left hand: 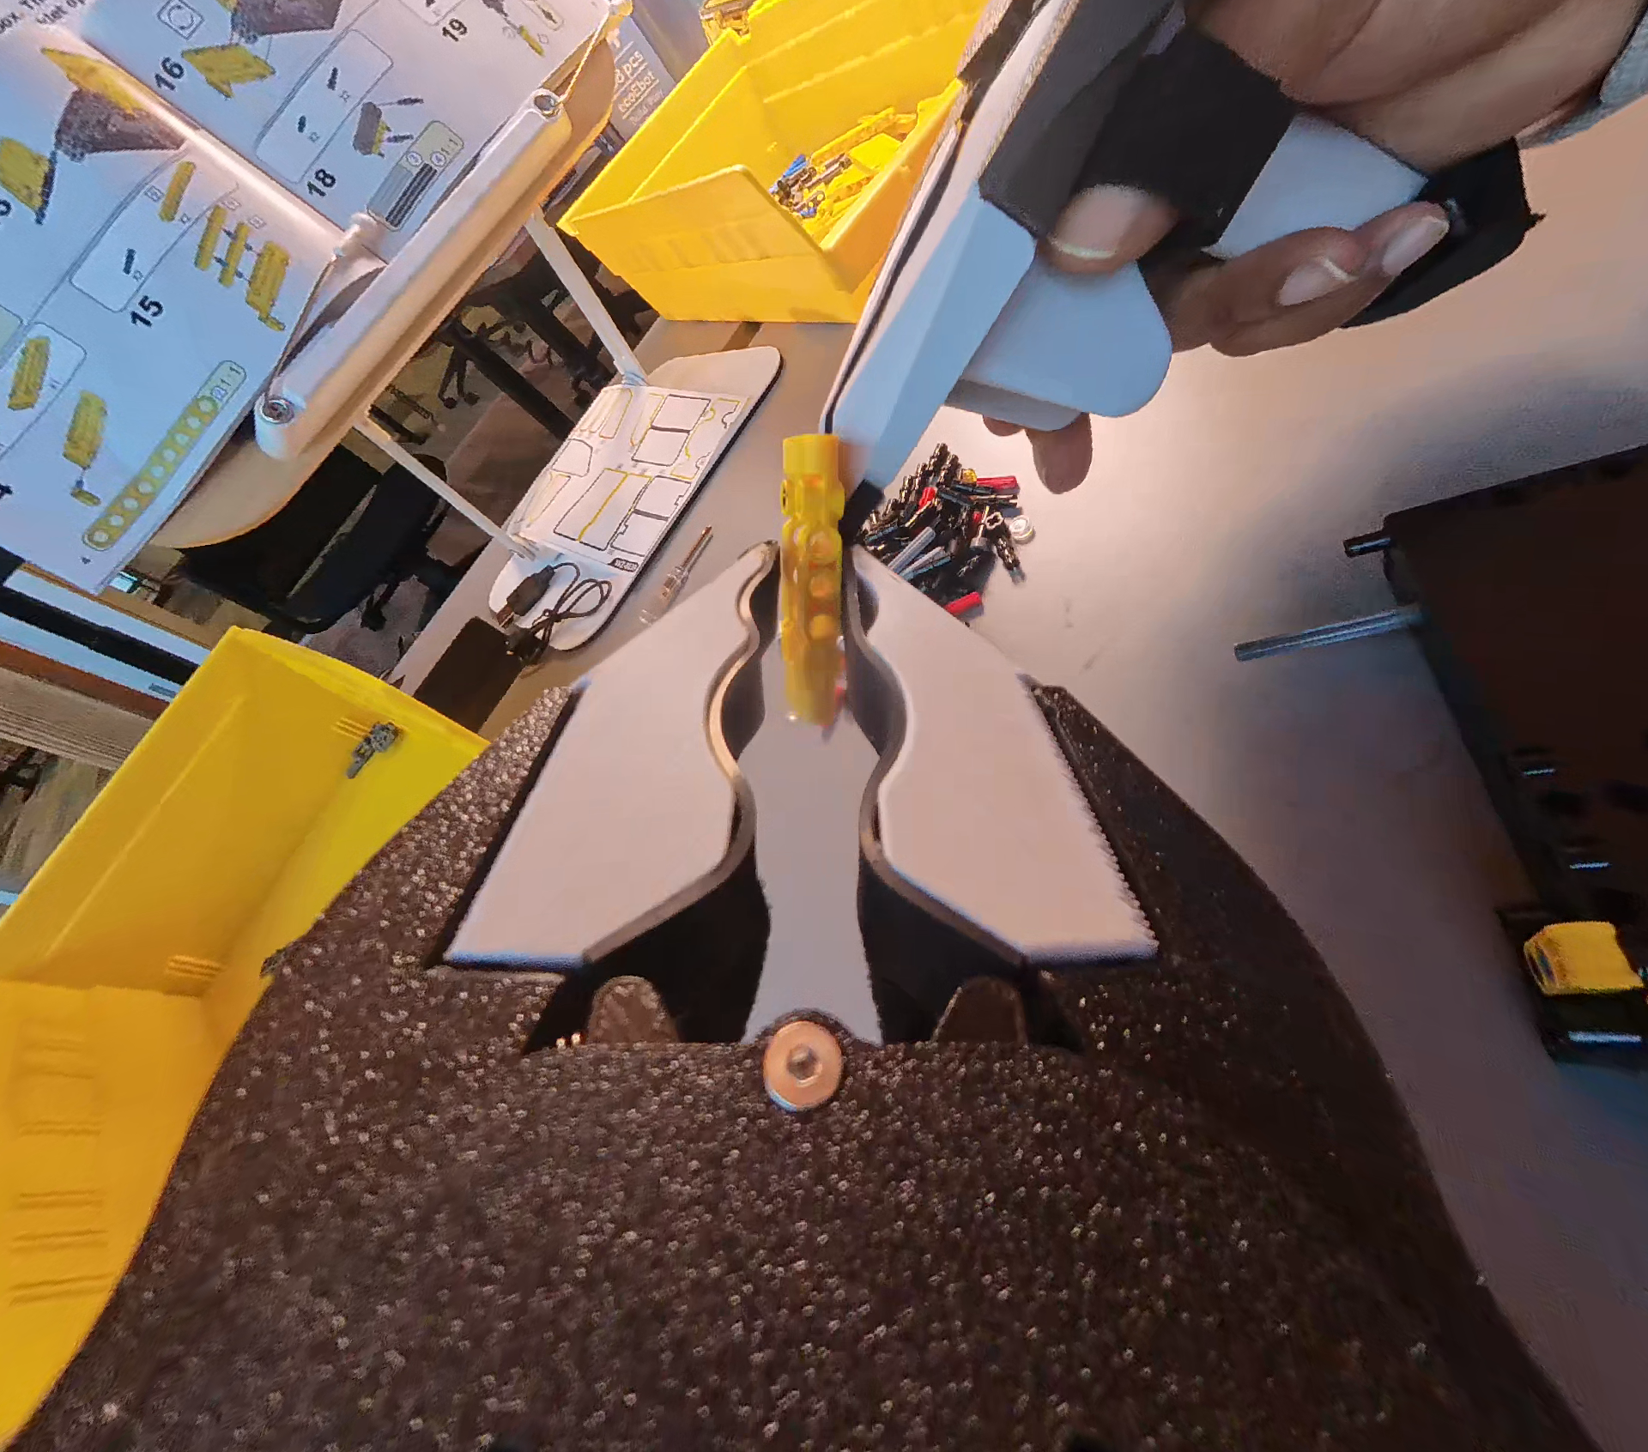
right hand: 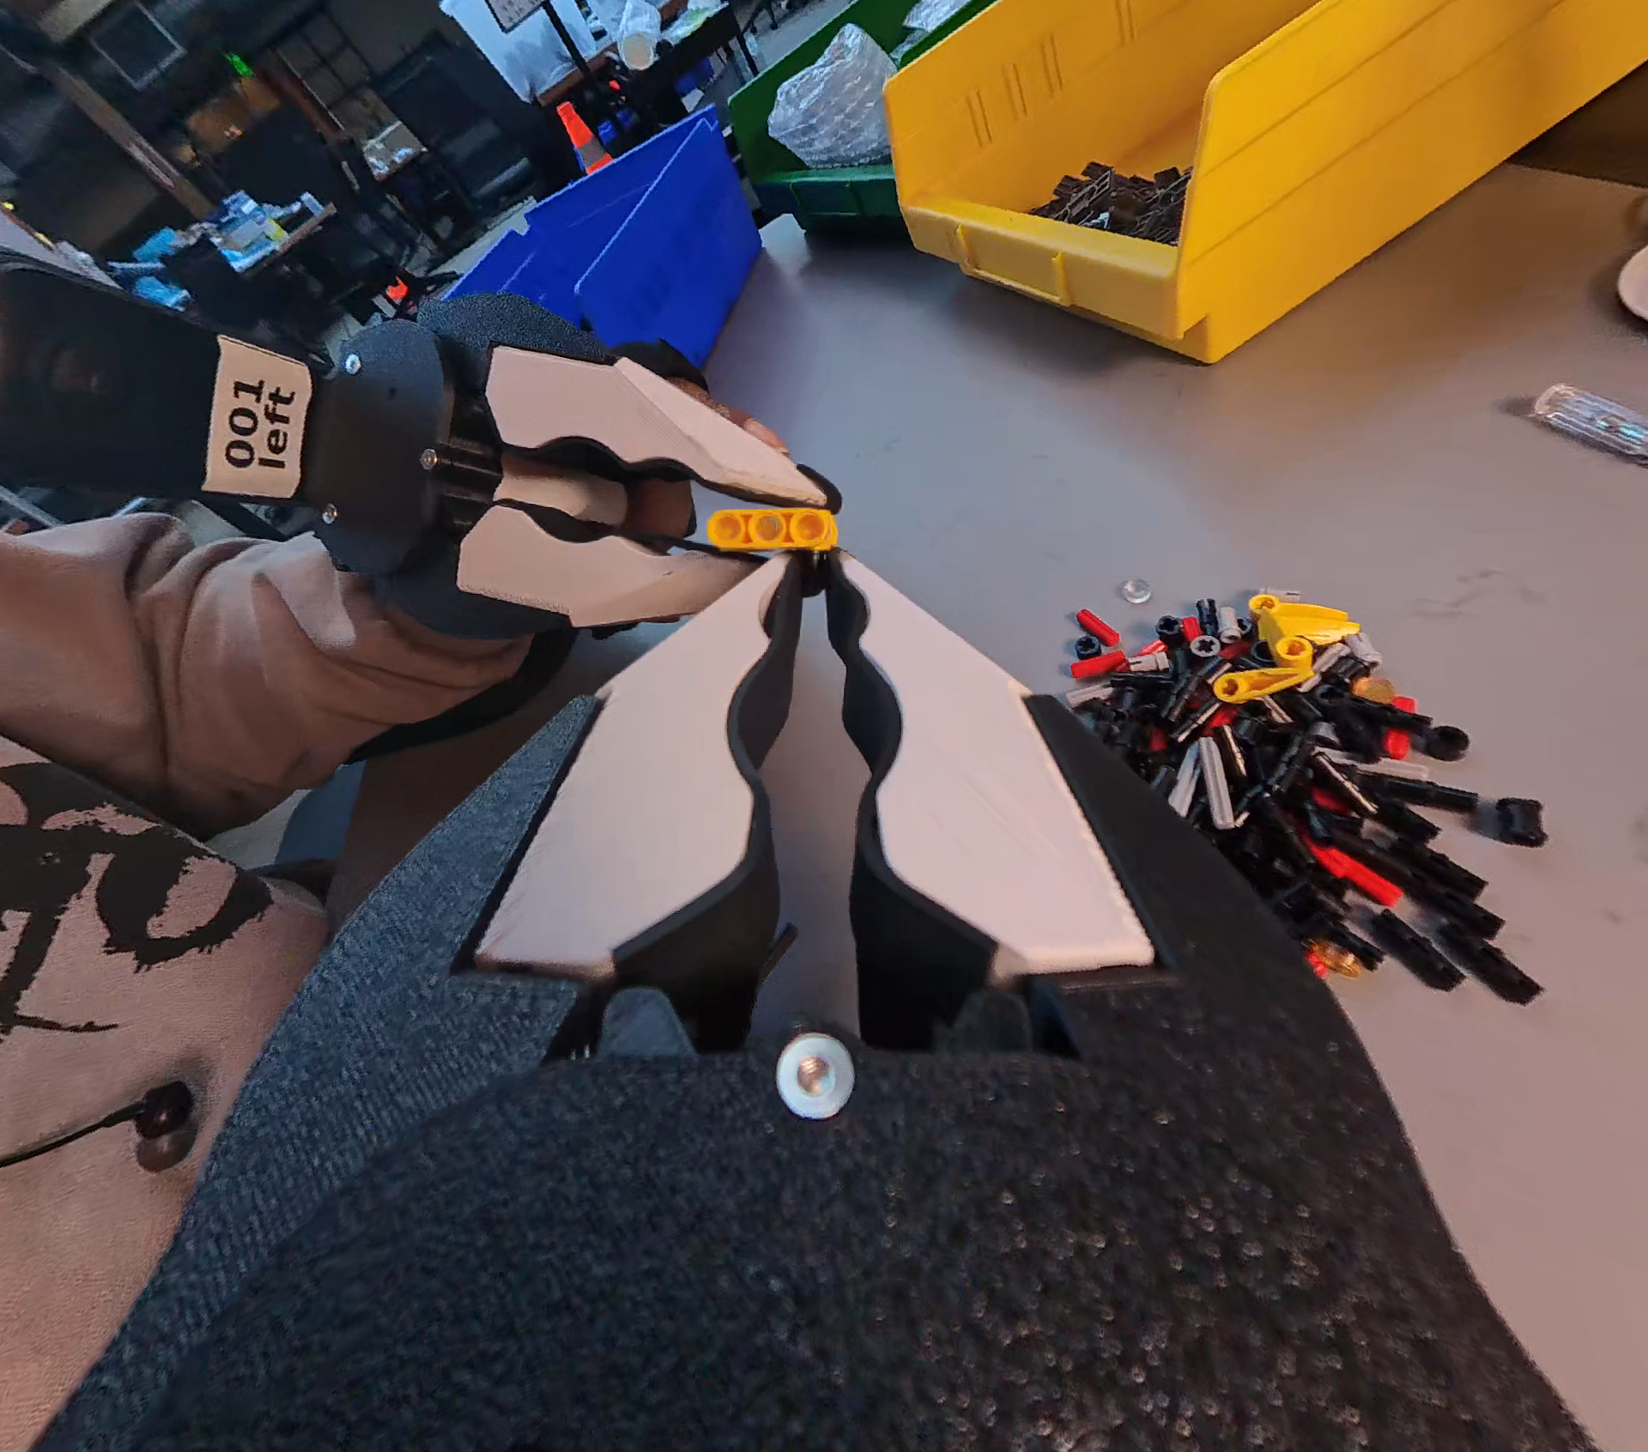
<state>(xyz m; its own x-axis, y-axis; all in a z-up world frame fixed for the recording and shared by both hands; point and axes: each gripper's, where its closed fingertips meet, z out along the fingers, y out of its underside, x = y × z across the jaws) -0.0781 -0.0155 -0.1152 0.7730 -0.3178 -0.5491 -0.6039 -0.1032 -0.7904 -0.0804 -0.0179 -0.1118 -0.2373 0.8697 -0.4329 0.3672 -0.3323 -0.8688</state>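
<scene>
Above a grey tabletop [right hand: 1025, 428], the left gripper [left hand: 807, 562] clamps a short yellow plastic beam with round holes [left hand: 811, 589] between its nearly closed white fingers. The right gripper [right hand: 813, 562] meets the beam from below, its tips pinched almost together on something small and dark at the beam's end; what it is cannot be told. Just beside them lies a loose pile of black, red and grey plastic pins [right hand: 1293, 767]. A yellow plastic bin [right hand: 1115, 268] stands farther back.

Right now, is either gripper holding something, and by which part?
The left gripper holds a yellow beam by its lower end. The right gripper seems shut on a small dark piece at its fingers' tips.
</scene>
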